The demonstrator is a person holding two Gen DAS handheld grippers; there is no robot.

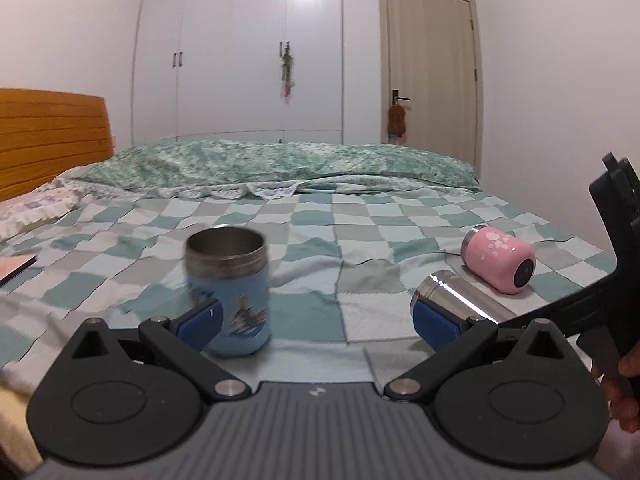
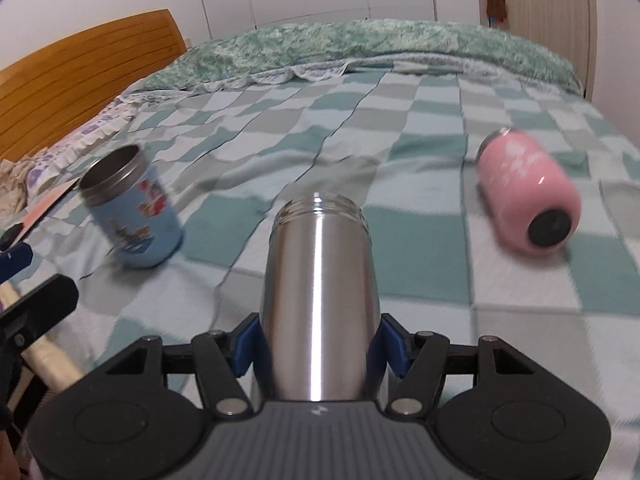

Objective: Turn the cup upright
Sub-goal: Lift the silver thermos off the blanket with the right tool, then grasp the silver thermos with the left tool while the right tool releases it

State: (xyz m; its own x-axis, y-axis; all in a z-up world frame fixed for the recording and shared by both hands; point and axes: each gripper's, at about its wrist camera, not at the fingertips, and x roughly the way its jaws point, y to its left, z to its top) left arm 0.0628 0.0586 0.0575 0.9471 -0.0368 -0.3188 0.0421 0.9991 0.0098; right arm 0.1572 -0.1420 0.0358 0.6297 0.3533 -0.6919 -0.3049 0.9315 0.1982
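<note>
Clamped around the steel cup point(image 2: 318, 300) were the blue pads of the right gripper point(image 2: 318, 350), the cup being held lying along the fingers with its threaded mouth pointed away over the checked bedspread point(image 2: 420, 128). Left of the steel cup, the blue cup point(image 2: 134, 216) was seen standing mouth-up on the bedspread; right of the steel cup, the pink cup point(image 2: 528, 204) was seen lying on its side. The left gripper point(image 1: 316, 322) was spread wide, nothing being gripped, with one pad just beside the blue cup point(image 1: 232, 292).
</note>
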